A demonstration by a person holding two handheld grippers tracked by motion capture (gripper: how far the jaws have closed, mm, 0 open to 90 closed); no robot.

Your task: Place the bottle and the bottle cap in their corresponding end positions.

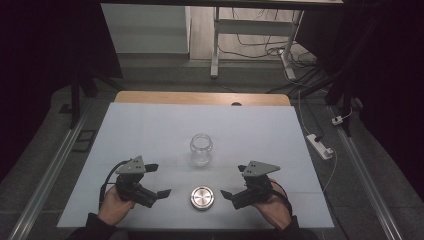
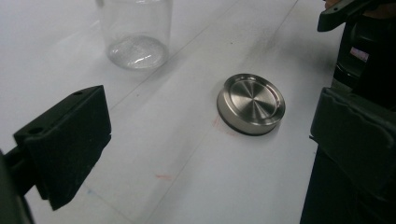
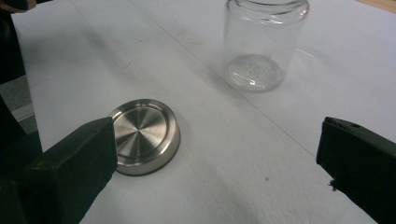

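fingers on both tools stood wide apart, nothing between them. left gripper [image 1: 159, 180] and right gripper [image 1: 232, 182] sat low near the front edge of the white table sheet [image 1: 150, 125], each held in a hand, jaws pointing inward at each other.

round brushed-steel lid [image 1: 202, 197] lay flat on the sheet between the two grippers, top face up, touching neither. in the left gripper view the lid [image 2: 251, 102] sat ahead and toward the far jaw; in the right gripper view the lid [image 3: 144, 134] was just beside the near jaw, partly behind it. judged the right gripper slightly nearer, but the margin was small.

clear empty glass jar [image 1: 201, 148] stood upright, mouth open, farther back on the sheet, almost straight behind the lid, apart from it. the jar [image 3: 262, 42] was well beyond both jaws.

lid is round, so no long axis to line up; any grip across the rim should do. the move likely turns on lid-to-jar offset: straight away from the person, then down onto the mouth.
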